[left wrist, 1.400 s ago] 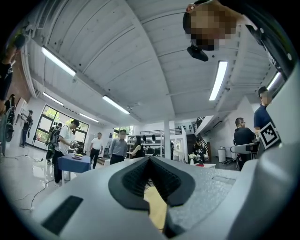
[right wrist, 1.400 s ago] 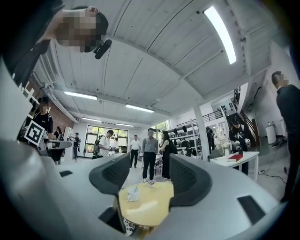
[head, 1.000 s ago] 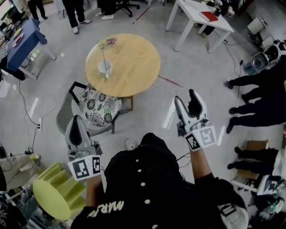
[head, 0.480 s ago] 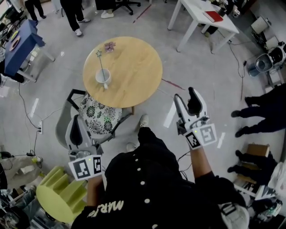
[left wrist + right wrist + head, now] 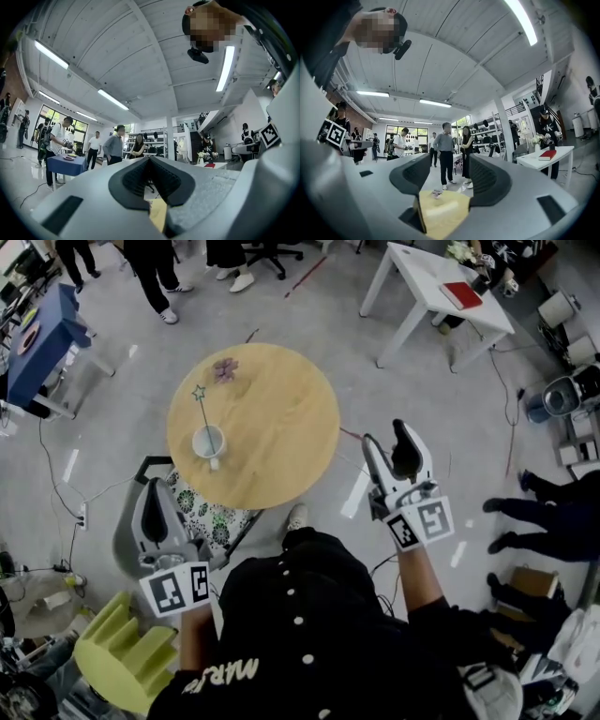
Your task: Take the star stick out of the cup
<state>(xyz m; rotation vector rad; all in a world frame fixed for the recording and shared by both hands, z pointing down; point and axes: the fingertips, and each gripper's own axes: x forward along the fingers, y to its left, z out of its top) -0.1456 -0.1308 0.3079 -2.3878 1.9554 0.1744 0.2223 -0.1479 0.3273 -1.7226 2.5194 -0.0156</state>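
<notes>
Two grippers, left closed, right parted

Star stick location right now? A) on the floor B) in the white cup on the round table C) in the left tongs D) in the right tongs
B: the star stick stands in the white cup on the round wooden table.

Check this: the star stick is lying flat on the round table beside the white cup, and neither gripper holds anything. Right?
Not quite. The head view shows the star stick standing in the white cup on the round table, not lying beside it. The rest holds: the left gripper and the right gripper hold nothing.
</notes>
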